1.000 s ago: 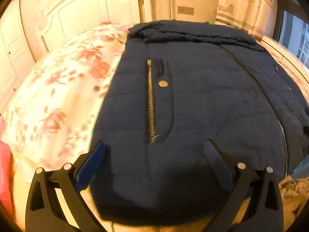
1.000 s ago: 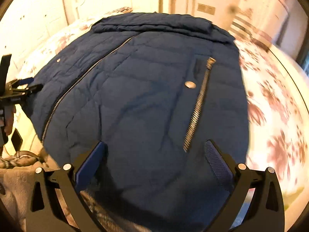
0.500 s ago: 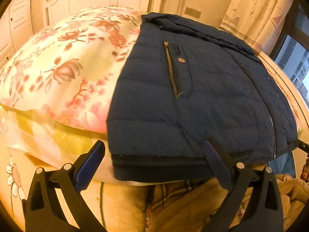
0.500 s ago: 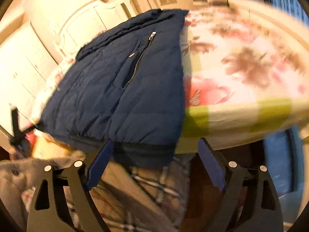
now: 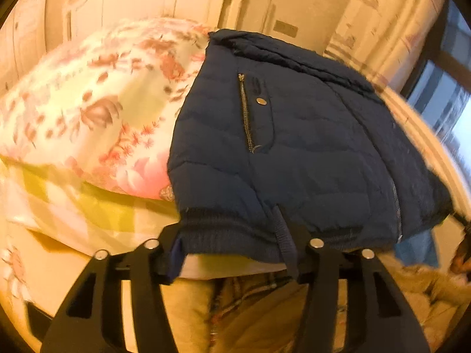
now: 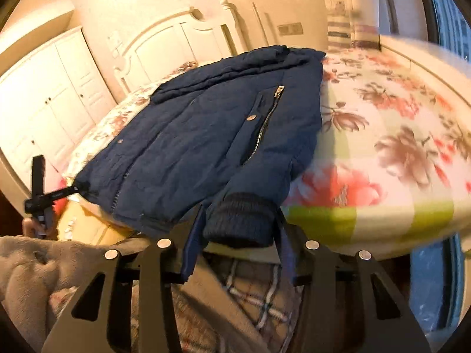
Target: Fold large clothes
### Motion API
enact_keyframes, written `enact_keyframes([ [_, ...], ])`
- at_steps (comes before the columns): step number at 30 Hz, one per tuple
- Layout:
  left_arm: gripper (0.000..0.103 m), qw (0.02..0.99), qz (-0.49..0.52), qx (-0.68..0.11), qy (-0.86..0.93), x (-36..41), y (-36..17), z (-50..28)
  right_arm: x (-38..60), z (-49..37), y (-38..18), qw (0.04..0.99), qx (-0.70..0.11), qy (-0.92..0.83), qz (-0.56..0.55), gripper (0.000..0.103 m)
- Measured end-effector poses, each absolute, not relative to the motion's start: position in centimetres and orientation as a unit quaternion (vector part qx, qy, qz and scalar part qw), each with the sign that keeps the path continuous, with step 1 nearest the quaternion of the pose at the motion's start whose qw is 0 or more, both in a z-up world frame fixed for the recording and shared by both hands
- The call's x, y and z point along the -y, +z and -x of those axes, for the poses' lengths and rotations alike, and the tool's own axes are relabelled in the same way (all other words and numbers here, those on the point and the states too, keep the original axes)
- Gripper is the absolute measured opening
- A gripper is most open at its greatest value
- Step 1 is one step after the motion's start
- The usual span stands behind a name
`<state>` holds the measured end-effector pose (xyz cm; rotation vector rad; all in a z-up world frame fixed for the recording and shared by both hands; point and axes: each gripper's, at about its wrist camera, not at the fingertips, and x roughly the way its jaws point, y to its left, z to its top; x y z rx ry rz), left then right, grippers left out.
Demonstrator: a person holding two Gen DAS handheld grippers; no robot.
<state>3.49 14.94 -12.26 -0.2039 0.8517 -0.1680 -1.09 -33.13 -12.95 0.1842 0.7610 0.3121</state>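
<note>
A: Floral bedspread (image 5: 97,117) under a white headboard (image 6: 176,44) forms the surface; where does the garment lie?

B: My navy jacket (image 5: 294,147) lies zipped and face up across the bed, its ribbed hem (image 5: 229,229) hanging over the near edge.

A: State of your left tongs (image 5: 232,256)?

B: Half a second ago they stood wide apart, short of the hem. Now they have narrowed, with the hem's corner between the pads; whether they pinch it fully I cannot tell.

A: And the right tongs (image 6: 238,250)?

B: Likewise narrowed since the earlier frame, when they gaped below the hem. They now bracket a bunched knit cuff (image 6: 238,220) at the jacket's near right corner; the pads sit against the knit on both sides.

A: Anything else?

B: Plaid fabric (image 6: 259,294) lies below both tongs.
</note>
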Motion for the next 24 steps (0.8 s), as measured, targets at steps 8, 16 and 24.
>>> enact_keyframes([
  [8, 0.054, 0.918, 0.061, -0.387, -0.062, -13.2, -11.0, -3.7, 33.1, -0.8, -13.6, 0.913, -0.365, 0.149, -0.105, 0.05],
  [16, 0.054, 0.907, 0.11, -0.394, -0.096, -14.7, -11.5, -6.0, 33.2, -0.7, -13.8, 0.916, -0.355, 0.154, -0.109, 0.051],
  [24, 0.02, 0.921, 0.078, -0.369, -0.097, -13.5, -10.6, -7.1, 33.7, -0.7, -14.0, 0.915, -0.347, 0.152, -0.138, 0.029],
])
